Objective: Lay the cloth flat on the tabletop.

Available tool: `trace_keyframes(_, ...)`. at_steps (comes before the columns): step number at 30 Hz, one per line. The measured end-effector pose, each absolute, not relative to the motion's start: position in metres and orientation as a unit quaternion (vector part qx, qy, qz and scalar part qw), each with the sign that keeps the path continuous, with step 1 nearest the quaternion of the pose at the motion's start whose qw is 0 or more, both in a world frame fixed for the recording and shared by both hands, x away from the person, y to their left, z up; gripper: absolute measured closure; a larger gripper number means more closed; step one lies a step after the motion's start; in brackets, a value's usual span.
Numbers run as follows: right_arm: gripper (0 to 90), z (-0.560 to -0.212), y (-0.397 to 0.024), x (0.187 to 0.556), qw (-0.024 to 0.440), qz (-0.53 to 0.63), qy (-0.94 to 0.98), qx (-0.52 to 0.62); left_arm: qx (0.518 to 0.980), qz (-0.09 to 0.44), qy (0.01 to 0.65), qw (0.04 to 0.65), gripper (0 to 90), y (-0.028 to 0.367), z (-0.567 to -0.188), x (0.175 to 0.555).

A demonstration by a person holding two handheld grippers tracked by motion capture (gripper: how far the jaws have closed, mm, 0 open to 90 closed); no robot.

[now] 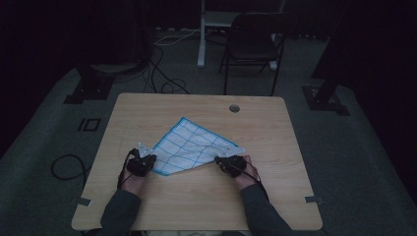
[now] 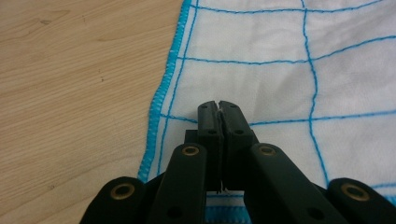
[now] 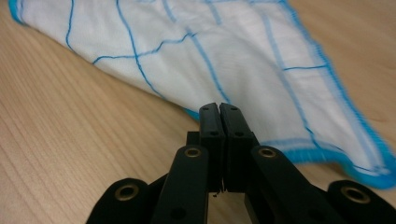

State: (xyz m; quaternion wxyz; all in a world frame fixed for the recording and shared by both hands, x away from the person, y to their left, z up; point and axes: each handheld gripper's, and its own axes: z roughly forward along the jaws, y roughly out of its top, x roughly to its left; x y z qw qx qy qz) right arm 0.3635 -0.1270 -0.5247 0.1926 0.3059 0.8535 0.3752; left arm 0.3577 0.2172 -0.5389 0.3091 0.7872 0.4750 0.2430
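Note:
A white cloth [image 1: 196, 142] with a blue grid and blue hem lies spread on the wooden table [image 1: 196, 201]. My left gripper [image 1: 147, 160] is at the cloth's near left corner. In the left gripper view the jaws [image 2: 218, 105] are pressed together on the cloth [image 2: 280, 70], just inside its hem. My right gripper [image 1: 223, 161] is at the cloth's right corner. In the right gripper view its jaws [image 3: 219, 107] are closed at the hemmed edge of the cloth [image 3: 233, 51]. Both tips rest low at the table top.
A round cable hole [image 1: 234, 108] sits near the table's far edge. Beyond the table stand a dark folding chair [image 1: 253, 42] and a white stand leg [image 1: 201, 34], with cables on the floor [image 1: 66, 167]. The room is dim.

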Motion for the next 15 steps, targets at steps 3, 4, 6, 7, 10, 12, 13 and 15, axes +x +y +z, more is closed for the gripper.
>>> trace_keyframes(3, 89.5, -0.518, -0.139, 0.363, 0.193, 0.39, 0.844, 0.314, 0.787, 0.244, 0.475, 0.309, 88.9, 0.217, -0.539, 0.358)
trace_keyframes(4, 89.5, -0.517, -0.143, 0.363, 0.193, 0.394, 0.842, 0.315, 0.788, 0.245, 0.473, 0.308, 88.9, 0.217, -0.539, 0.358)
trace_keyframes(6, 89.5, -0.515, -0.147, 0.362, 0.196, 0.396, 0.84, 0.316, 0.788, 0.247, 0.472, 0.307, 89.0, 0.217, -0.539, 0.357)
trace_keyframes(7, 89.5, -0.514, -0.149, 0.361, 0.197, 0.396, 0.839, 0.317, 0.788, 0.247, 0.472, 0.308, 88.9, 0.217, -0.539, 0.357)
trace_keyframes(10, 89.4, -0.513, -0.151, 0.36, 0.2, 0.398, 0.837, 0.318, 0.788, 0.248, 0.472, 0.307, 88.9, 0.216, -0.539, 0.357)
trace_keyframes(12, 89.4, -0.513, -0.151, 0.36, 0.201, 0.398, 0.837, 0.318, 0.788, 0.249, 0.472, 0.307, 88.9, 0.216, -0.539, 0.357)
trace_keyframes(13, 89.5, -0.512, -0.151, 0.36, 0.202, 0.399, 0.835, 0.32, 0.787, 0.25, 0.475, 0.305, 88.9, 0.215, -0.539, 0.357)
trace_keyframes(15, 89.4, -0.512, -0.15, 0.361, 0.2, 0.401, 0.834, 0.322, 0.787, 0.254, 0.475, 0.301, 87.8, 0.214, -0.539, 0.356)
